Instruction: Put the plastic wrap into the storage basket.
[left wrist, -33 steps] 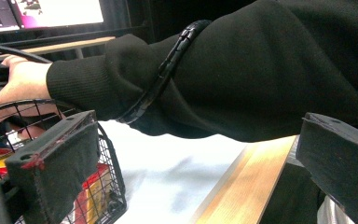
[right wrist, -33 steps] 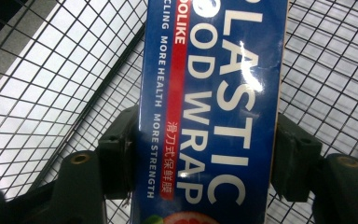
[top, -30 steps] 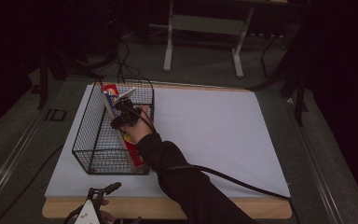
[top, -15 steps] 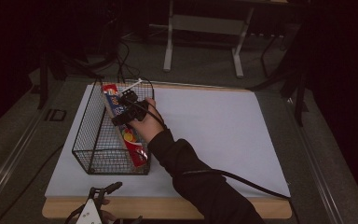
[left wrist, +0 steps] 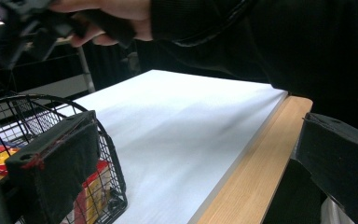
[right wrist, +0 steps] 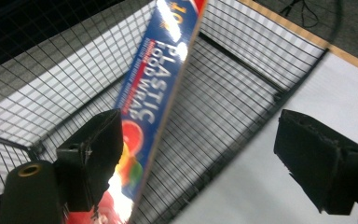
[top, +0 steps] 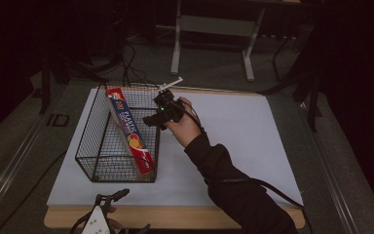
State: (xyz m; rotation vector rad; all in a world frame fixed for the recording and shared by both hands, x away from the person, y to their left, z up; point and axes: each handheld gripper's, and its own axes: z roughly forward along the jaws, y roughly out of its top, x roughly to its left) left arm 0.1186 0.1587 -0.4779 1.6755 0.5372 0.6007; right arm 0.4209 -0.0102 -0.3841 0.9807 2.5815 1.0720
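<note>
Leaning against the wire basket point(top: 97, 146) wall just beside your right gripper point(top: 161, 113), the plastic wrap box point(top: 129, 129) could topple if you brush it. Both grippers stand wide open and empty, the right one's jaws having just opened; the left gripper point(top: 108, 207) idles.

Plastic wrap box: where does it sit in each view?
High view: plastic wrap box leans along the wire basket's right wall, left of centre.
Left gripper view: red and yellow corner at lower left, behind the basket mesh.
Right gripper view: runs from top centre to lower left.
Shared landmark: the wire basket.
</note>
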